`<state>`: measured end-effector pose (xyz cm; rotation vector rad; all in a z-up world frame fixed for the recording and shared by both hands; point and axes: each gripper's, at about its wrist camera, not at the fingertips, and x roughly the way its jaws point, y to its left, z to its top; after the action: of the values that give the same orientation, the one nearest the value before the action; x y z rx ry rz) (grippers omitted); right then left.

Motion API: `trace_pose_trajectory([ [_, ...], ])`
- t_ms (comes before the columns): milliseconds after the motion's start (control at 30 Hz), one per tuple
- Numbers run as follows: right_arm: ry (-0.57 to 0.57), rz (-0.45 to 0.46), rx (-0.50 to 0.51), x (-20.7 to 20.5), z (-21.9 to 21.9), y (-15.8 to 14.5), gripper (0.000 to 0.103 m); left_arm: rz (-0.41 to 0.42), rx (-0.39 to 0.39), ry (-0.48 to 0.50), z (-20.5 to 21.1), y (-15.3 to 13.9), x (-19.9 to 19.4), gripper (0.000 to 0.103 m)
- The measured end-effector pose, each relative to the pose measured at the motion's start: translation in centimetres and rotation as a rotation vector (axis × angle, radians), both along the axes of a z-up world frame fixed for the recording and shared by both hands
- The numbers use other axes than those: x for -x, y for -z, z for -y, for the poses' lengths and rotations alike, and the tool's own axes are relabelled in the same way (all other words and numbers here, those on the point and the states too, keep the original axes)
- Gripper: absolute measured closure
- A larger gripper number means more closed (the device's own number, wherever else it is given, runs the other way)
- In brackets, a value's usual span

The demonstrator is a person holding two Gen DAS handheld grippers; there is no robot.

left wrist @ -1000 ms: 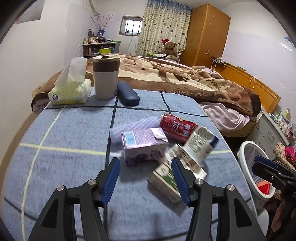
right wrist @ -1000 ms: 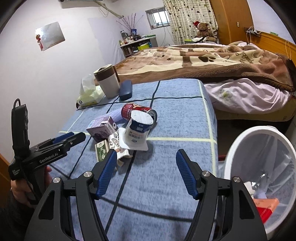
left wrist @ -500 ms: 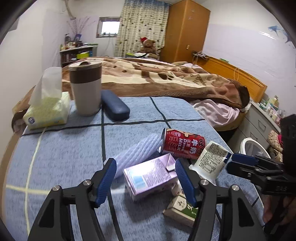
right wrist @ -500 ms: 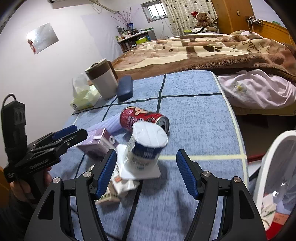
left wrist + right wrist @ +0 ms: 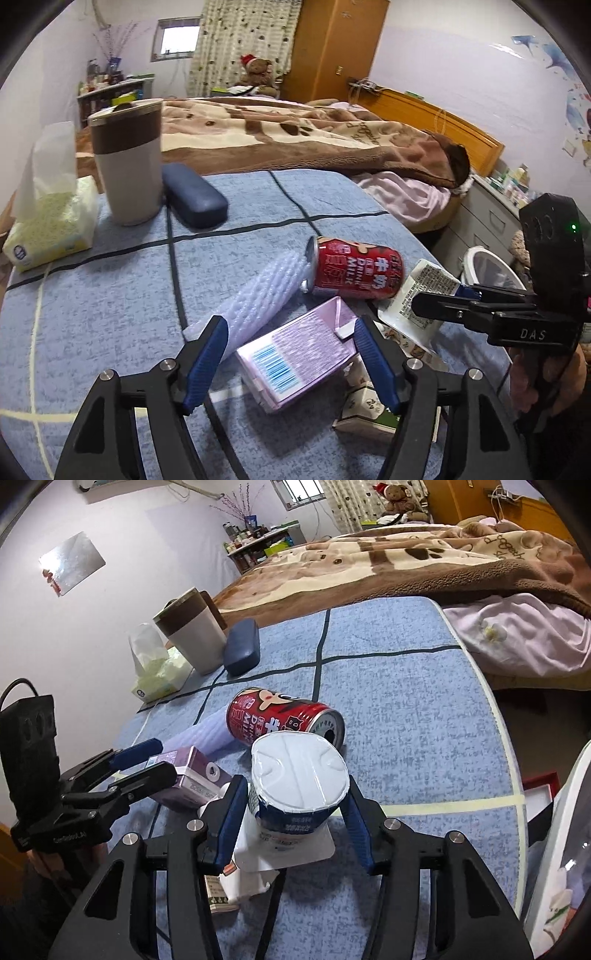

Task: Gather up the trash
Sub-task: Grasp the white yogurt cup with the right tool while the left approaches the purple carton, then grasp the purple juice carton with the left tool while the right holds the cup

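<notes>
Trash lies in a heap on the blue tablecloth: a purple carton (image 5: 295, 356), a red milk can (image 5: 354, 267), a ribbed white plastic roll (image 5: 258, 299), a white yogurt cup (image 5: 299, 779) and a green-and-white carton (image 5: 365, 410). My left gripper (image 5: 291, 363) is open, its fingers on either side of the purple carton. My right gripper (image 5: 295, 823) is open, its fingers straddling the yogurt cup. The right gripper also shows in the left wrist view (image 5: 443, 299), and the left gripper in the right wrist view (image 5: 147, 760).
A tumbler (image 5: 127, 162), a tissue pack (image 5: 51, 218) and a blue glasses case (image 5: 194, 197) stand at the table's far side. A white trash bin (image 5: 557, 867) holding some trash is off the table's right edge. A bed with a brown blanket lies behind.
Both grippers moved forward into the heap. The left now brackets the purple carton; the right now brackets the yogurt cup. The trash has not moved.
</notes>
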<state>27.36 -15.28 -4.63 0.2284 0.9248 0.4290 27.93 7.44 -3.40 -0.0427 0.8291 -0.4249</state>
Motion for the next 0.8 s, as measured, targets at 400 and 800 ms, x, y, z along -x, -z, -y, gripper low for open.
trace_pose_trajectory([
  [400, 0.015, 0.008, -0.004, 1.8, 1.5, -0.3, 0.051, 0.0, -0.056, 0.084, 0.9, 0.5, 0.9, 0.032],
  [800, 0.027, 0.022, 0.0, 2.7, 2.5, -0.7, 0.051, 0.03, -0.109, 0.128, 1.4, -0.1, 3.0, 0.032],
])
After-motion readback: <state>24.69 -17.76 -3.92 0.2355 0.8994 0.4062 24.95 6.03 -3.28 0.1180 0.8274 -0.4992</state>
